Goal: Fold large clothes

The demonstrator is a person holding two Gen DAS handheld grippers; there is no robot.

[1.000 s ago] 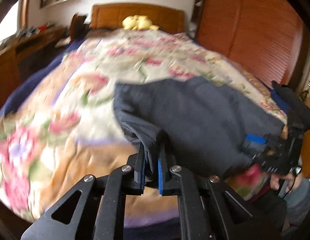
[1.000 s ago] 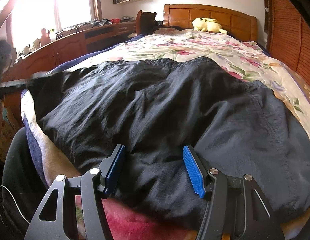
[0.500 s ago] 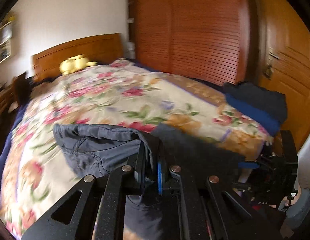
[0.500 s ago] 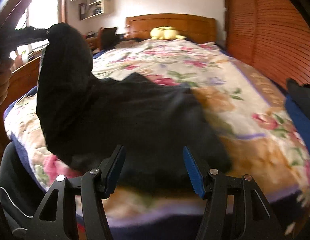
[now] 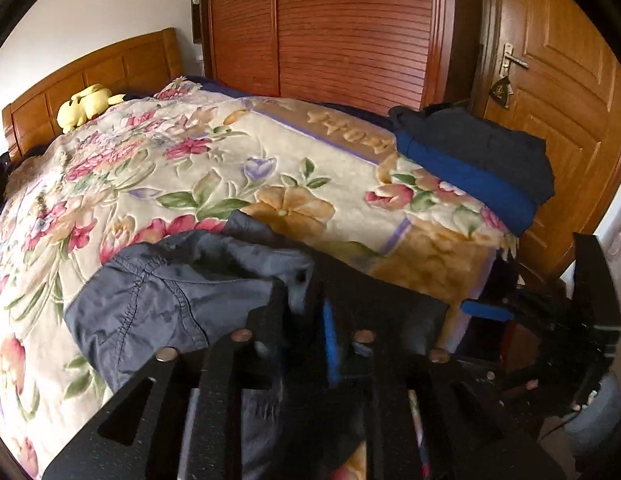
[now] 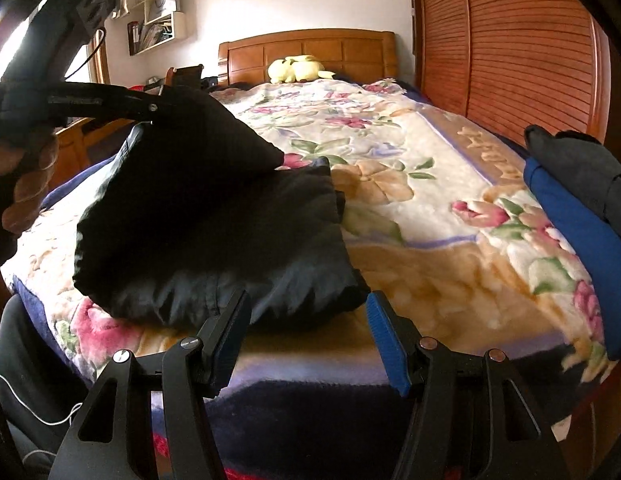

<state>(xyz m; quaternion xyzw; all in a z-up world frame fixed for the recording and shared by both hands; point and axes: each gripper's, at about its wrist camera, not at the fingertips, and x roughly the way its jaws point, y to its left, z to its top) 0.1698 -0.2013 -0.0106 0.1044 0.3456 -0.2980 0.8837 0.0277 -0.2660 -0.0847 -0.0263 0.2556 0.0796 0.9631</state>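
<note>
A large dark garment (image 6: 214, 240) lies partly folded on the floral bedspread (image 6: 430, 184) near the bed's foot. My left gripper (image 5: 304, 304) is shut on an edge of the garment (image 5: 170, 296) and holds that part lifted over the rest; it shows in the right wrist view (image 6: 150, 112) at upper left, above the pile. My right gripper (image 6: 306, 324) is open and empty, just in front of the garment's near edge at the foot of the bed.
A folded stack of dark and blue clothes (image 5: 482, 164) sits at the bed's right corner. A yellow plush toy (image 5: 86, 104) lies by the wooden headboard (image 6: 306, 56). A slatted wardrobe (image 5: 350, 28) and a door (image 5: 558, 92) stand to the right.
My left gripper has carried the held garment edge across towards the right, folding it over the rest. My right gripper has let go and drawn back to the bed's foot.
</note>
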